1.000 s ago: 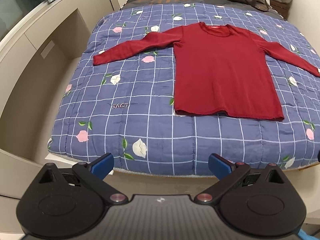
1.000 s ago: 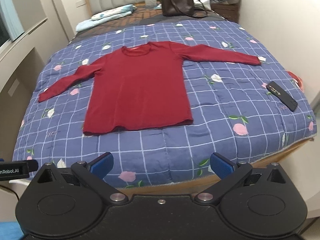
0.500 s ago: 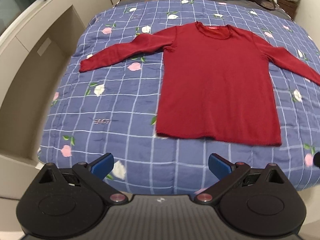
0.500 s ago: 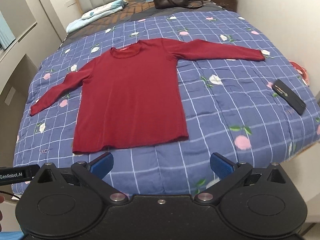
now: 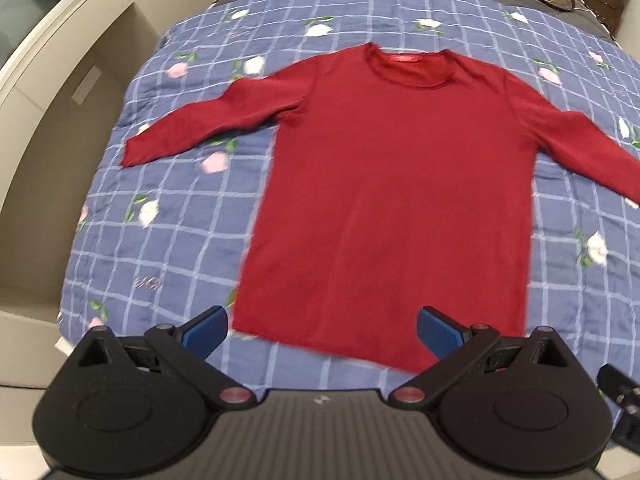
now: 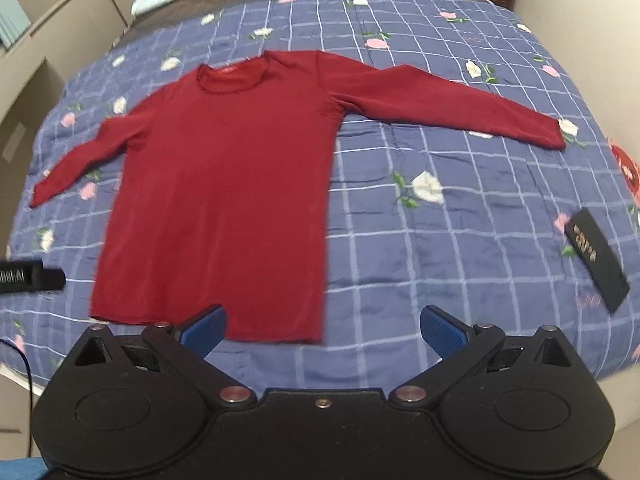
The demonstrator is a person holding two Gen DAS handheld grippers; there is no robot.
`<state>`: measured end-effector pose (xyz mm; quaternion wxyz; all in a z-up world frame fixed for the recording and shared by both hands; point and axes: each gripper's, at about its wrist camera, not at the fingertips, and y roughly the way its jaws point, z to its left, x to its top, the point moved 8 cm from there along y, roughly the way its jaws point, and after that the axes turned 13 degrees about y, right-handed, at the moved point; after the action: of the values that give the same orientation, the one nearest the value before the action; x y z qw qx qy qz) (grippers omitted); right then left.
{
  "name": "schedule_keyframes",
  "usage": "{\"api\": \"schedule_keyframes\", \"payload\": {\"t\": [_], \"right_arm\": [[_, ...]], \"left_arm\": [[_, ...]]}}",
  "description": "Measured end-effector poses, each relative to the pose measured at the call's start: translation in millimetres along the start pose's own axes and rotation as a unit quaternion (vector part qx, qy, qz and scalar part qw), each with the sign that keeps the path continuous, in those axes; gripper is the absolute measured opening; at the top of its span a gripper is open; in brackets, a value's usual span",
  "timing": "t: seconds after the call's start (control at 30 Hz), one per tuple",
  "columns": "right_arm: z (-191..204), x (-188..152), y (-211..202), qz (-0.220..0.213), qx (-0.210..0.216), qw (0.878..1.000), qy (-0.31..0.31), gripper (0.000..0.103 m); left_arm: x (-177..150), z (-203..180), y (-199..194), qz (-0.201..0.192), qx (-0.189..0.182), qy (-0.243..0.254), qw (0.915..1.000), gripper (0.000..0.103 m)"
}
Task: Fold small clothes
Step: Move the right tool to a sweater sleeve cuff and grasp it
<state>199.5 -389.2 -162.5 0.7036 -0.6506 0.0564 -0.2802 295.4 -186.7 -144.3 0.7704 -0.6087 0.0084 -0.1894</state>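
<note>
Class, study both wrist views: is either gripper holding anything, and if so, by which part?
Nothing is held. The left gripper and the right gripper are both open and empty; the red sweater lies flat on the quilt, unfolded.

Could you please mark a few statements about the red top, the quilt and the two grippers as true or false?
1. The red top lies flat with both sleeves spread out. True.
2. The left gripper is shut on the hem. False: it is open and holds nothing.
3. A black flat case lies on the quilt beside the top, apart from it. True.
4. The right gripper holds a sleeve. False: it is open and empty.
5. The top is already folded in half. False: it is unfolded.
</note>
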Motion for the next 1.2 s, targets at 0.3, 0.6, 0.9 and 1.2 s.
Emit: {"api": "schedule_keyframes", "payload": {"t": [0.3,0.6,0.9,1.2], "right_arm": [[-43,71,35,0.001,-0.016,1.0,-0.023,0.103],[-82,115,63,-0.002,-0.032,0.999,0.003,0.103],[-117,142,94,0.0,-0.036,0.998,0.042,0.103],[-195,188,143,-0.041,0.001,0.983,0.177,0.103]], "left_arm": [[63,-81,17,-0.004,-0.017,0.051,0.9985,0.103],[95,-125,29,0.0,-0.012,0.081,0.9966,0.103],[110,-149,66,0.03,-0.007,0.09,0.9954,0.103],[117,-159,108,0.053,-0.006,0.078,0.9955,0.103]]}}
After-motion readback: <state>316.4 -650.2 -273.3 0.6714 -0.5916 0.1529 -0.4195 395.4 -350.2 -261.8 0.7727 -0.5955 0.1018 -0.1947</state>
